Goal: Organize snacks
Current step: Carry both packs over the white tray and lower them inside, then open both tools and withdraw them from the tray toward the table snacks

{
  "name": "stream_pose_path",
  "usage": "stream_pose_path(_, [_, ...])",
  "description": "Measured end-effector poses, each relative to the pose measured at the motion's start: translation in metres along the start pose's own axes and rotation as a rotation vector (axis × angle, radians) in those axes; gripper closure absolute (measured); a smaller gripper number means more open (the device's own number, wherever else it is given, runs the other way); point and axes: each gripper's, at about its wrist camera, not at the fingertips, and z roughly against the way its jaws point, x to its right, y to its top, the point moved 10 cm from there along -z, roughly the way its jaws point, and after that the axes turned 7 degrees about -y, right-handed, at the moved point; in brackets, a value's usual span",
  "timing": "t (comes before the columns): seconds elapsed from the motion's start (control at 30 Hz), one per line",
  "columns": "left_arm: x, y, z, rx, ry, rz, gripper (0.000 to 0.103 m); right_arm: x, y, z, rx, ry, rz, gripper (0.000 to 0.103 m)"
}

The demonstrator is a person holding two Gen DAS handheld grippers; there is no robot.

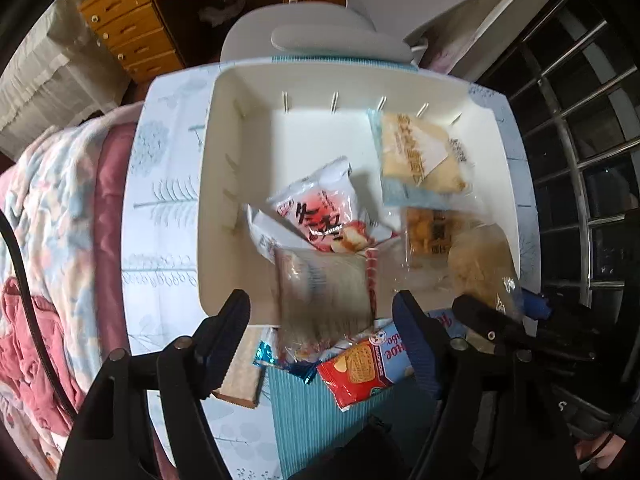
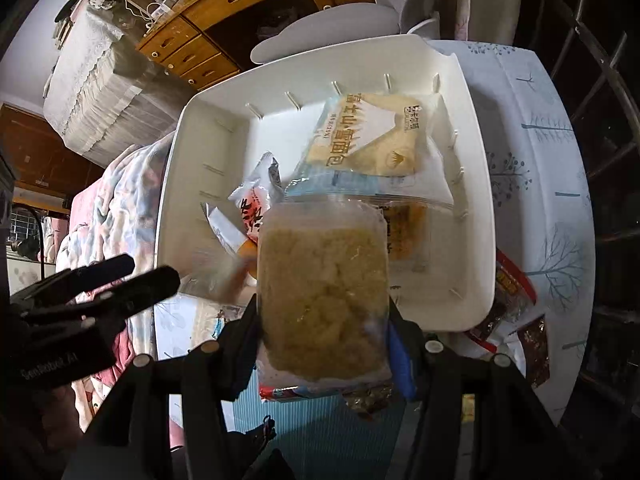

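Note:
A white bin (image 1: pixel 236 128) (image 2: pixel 192 160) stands on the table and holds a bread pack (image 1: pixel 416 152) (image 2: pixel 372 140), a white and red snack bag (image 1: pixel 324 208) (image 2: pixel 252 204) and an orange snack pack (image 1: pixel 428 232). My left gripper (image 1: pixel 320 312) is open above the bin's near rim. A blurred clear packet (image 1: pixel 324 288) hangs between its fingers with gaps on both sides. My right gripper (image 2: pixel 324 320) is shut on a clear pack of yellow crumbly snack (image 2: pixel 324 280) (image 1: pixel 480 268) over the bin's near edge.
A red and blue biscuit pack (image 1: pixel 368 364) and a brown packet (image 1: pixel 240 376) lie on the table near the bin. Red and brown packets (image 2: pixel 516 308) lie right of the bin. A grey chair (image 1: pixel 320 36), wooden drawers (image 1: pixel 128 28) and a bed (image 1: pixel 52 220) surround the table.

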Motion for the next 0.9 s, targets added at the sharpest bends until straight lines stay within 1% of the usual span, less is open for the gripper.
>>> stream_pose_path(0.07, [0.0,-0.002,-0.003,-0.01,-0.001,0.011,0.023,0.001,0.001,-0.001,-0.003,0.005,-0.004,0.046])
stream_pose_path(0.13, [0.0,-0.003,-0.003,-0.011,0.004,0.019,0.022,0.002,0.0,-0.002,-0.007,0.013,-0.013,0.044])
stream_pose_path(0.2, [-0.001,-0.006,0.0,-0.006,0.002,0.031,0.02,0.0,0.0,-0.001,-0.004,0.035,-0.02,0.043])
stream_pose_path(0.27, [-0.001,-0.009,0.004,0.006,-0.005,0.041,0.02,-0.003,0.0,0.002,0.007,0.05,-0.009,0.042])
stream_pose_path(0.33, [-0.002,-0.013,0.009,0.021,-0.005,0.047,0.02,-0.009,0.001,0.008,0.035,0.071,0.007,0.038])
stream_pose_path(0.43, [-0.004,-0.019,0.019,0.054,0.012,0.048,0.019,-0.016,-0.001,0.016,0.054,0.081,0.031,0.037])
stream_pose_path(0.67, [-0.016,-0.046,0.041,0.119,-0.008,0.103,0.019,-0.029,-0.014,0.019,0.052,0.104,0.052,0.037])
stream_pose_path(0.83, [-0.03,-0.077,0.053,0.145,-0.017,0.153,0.019,-0.042,-0.033,0.016,0.016,0.136,0.039,0.037])
stream_pose_path(0.9, [-0.037,-0.089,0.055,0.155,-0.026,0.171,0.019,-0.048,-0.042,0.014,0.004,0.128,0.048,0.037])
